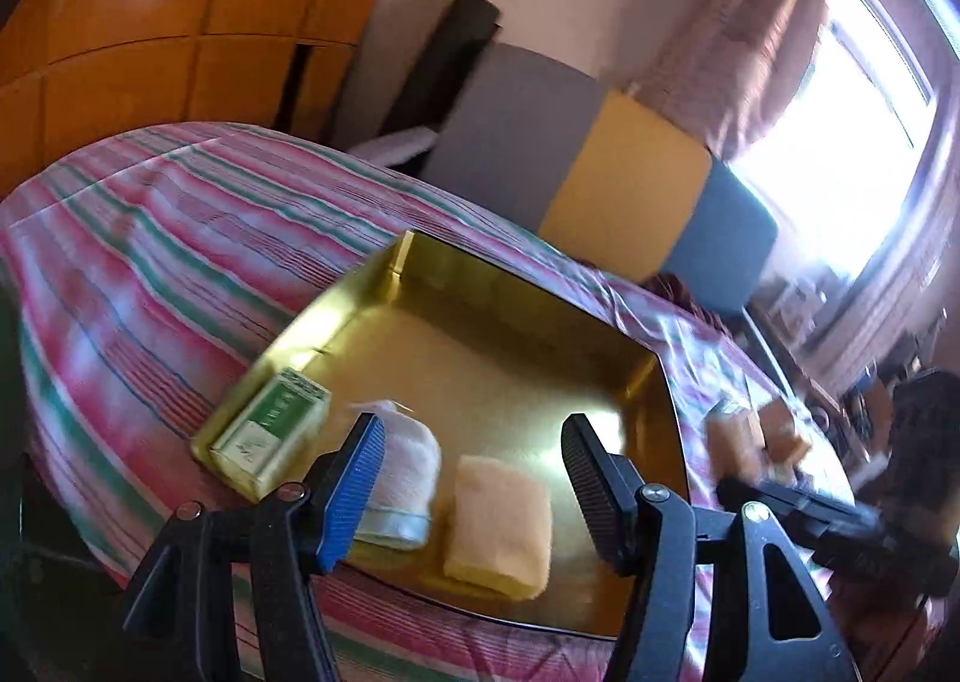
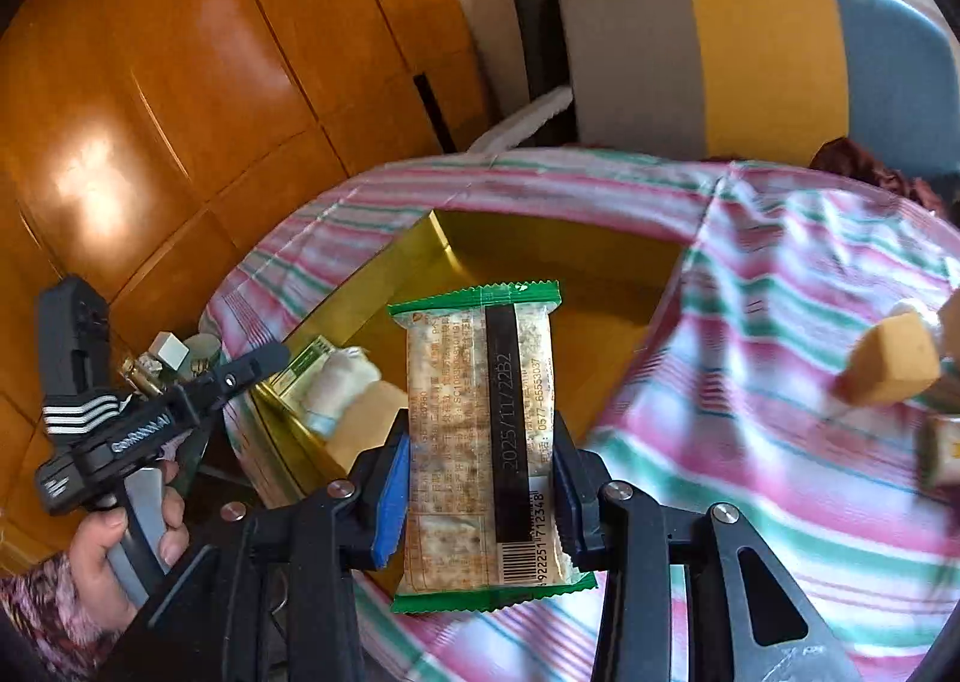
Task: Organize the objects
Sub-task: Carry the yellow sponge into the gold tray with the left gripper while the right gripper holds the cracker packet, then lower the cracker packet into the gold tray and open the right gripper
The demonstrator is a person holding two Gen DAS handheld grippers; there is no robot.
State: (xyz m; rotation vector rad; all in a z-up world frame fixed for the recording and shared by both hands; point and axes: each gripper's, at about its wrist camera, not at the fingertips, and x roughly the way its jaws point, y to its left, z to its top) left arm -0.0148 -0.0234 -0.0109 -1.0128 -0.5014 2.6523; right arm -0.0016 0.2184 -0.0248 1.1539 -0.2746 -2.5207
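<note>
A gold tray [image 1: 528, 274] lies on the striped bedsheet [image 1: 150, 262]. In its near part sit a green and white box [image 1: 270, 436], a white mesh-wrapped packet [image 1: 402, 472] and a folded yellow cloth [image 1: 498, 526]. My left gripper [image 1: 474, 424] hovers over these, open, with nothing between its fingers. My right gripper [image 2: 480, 430] is shut on a clear snack packet with green ends [image 2: 480, 412], held upright above the tray's [image 2: 384, 286] near edge. A hand [image 2: 120, 538] holds the left gripper [image 2: 264, 358] at the tray's left side.
Loose on the sheet to the right are an orange block [image 2: 894, 364] and another small packet [image 2: 939, 454]. A grey, yellow and blue cushion [image 2: 750, 58] stands behind the bed. Wooden cabinet doors [image 2: 180, 82] fill the left; small items [image 2: 174, 352] sit beside the bed.
</note>
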